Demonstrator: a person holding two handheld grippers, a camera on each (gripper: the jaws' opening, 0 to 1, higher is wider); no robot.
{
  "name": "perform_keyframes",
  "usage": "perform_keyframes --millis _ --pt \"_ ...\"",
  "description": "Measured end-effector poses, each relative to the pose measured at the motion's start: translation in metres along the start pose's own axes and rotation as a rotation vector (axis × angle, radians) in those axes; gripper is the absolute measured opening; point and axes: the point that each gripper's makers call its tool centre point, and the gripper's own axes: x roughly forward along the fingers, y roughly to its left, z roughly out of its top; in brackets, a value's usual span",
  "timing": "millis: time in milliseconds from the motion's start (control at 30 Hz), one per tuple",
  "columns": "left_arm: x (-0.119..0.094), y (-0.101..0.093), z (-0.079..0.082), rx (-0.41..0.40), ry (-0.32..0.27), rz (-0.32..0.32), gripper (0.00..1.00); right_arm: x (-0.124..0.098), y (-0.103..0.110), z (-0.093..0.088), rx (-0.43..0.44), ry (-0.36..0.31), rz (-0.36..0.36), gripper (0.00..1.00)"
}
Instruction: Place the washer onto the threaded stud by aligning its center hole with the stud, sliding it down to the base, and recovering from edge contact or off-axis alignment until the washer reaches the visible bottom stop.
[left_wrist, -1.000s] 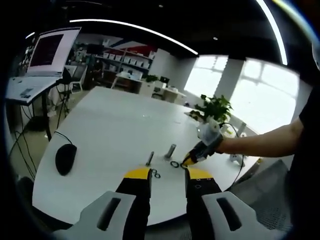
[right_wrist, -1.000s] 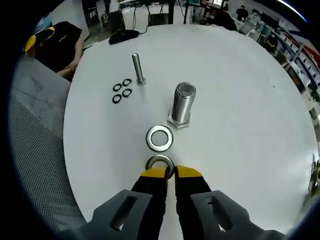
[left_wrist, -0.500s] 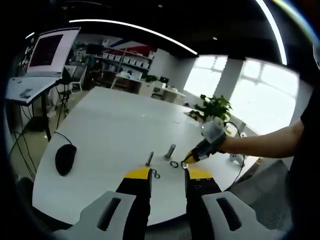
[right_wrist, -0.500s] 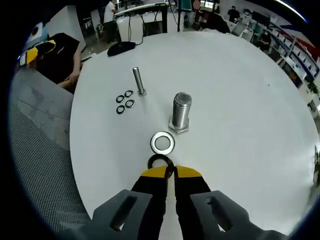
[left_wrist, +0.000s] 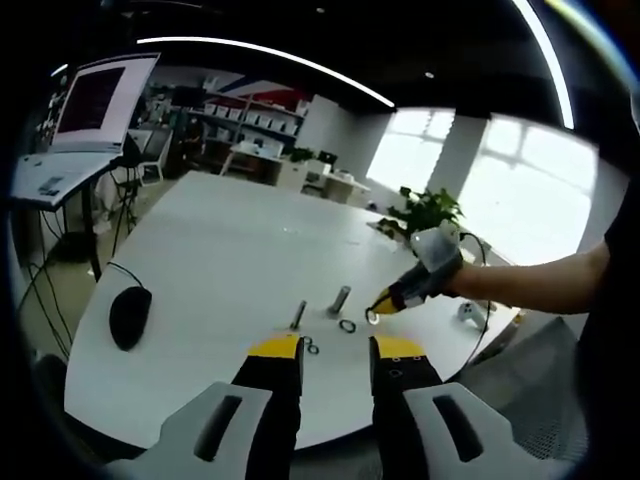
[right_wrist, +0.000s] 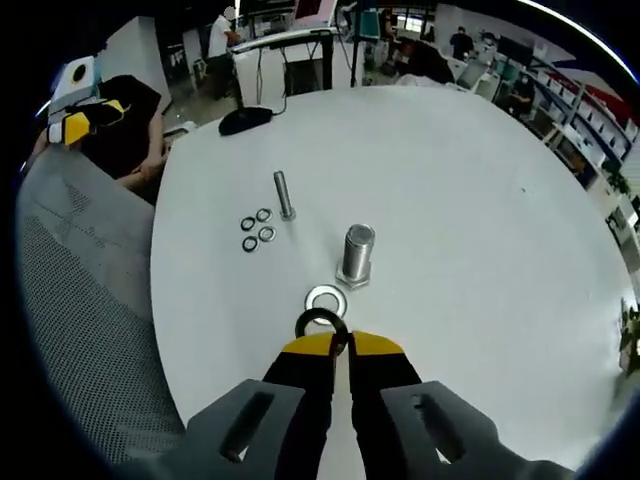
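Note:
My right gripper (right_wrist: 340, 344) is shut on the rim of a steel washer (right_wrist: 321, 323), held in the air above the white table (right_wrist: 480, 200). Just past it a second large washer (right_wrist: 325, 299) lies flat beside the thick threaded stud (right_wrist: 355, 253), which stands upright on its hex base. In the left gripper view the right gripper (left_wrist: 384, 303) hangs to the right of that stud (left_wrist: 341, 298) with the washer (left_wrist: 371, 317) at its tip. My left gripper (left_wrist: 337, 348) is open and holds nothing, back near the table's edge.
A thin stud (right_wrist: 284, 195) stands left of the thick one, with several small washers (right_wrist: 257, 229) beside it. A black mouse (left_wrist: 130, 316) lies at the table's left. A laptop (left_wrist: 95, 100) sits on a side stand and a plant (left_wrist: 425, 212) at the far edge.
My right gripper has risen from the table with the washer in its jaws, so the studs look smaller and farther. The left gripper has stayed in place.

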Motion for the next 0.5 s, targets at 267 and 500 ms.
perform_keyframes --millis 267,500 --pt "0.000 0.000 0.001 -0.001 -0.004 -0.002 0.24 -0.005 0.001 0.008 0.001 -0.030 -0.009 0.06" --pt "0.000 0.000 0.001 -0.003 -0.007 -0.002 0.24 -0.008 0.006 0.022 0.004 -0.063 -0.004 0.06"
